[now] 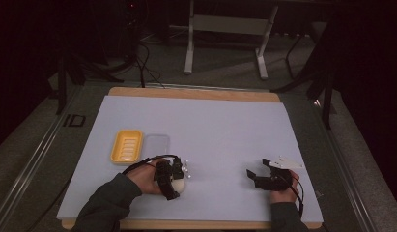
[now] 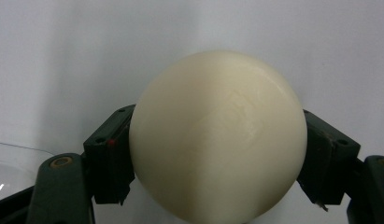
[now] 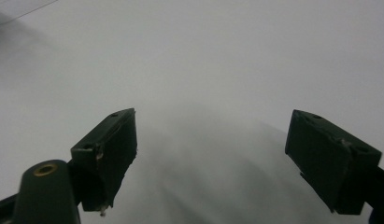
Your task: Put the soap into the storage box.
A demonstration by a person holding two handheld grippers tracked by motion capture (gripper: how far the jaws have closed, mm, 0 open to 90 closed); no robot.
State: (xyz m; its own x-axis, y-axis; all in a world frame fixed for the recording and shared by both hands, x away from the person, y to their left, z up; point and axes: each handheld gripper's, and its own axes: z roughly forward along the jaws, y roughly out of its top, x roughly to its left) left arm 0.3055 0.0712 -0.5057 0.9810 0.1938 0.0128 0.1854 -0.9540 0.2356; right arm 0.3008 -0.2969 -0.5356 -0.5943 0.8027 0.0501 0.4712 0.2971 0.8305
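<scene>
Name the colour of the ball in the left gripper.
Cream ball, clearest in the left gripper view.

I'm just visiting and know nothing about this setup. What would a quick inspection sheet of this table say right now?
Surface: pale sheet over a wooden board.
Job's things: cream ball; yellow ridged tray; clear tray right beside it.
Clutter: nothing seen.
Grippers: left gripper jaws against the ball's sides; right gripper open, nothing between its jaws.
Cables: black cable loops from the left gripper; more lie on the floor beyond.
Surroundings: dark room, white stand legs behind the table.
</scene>
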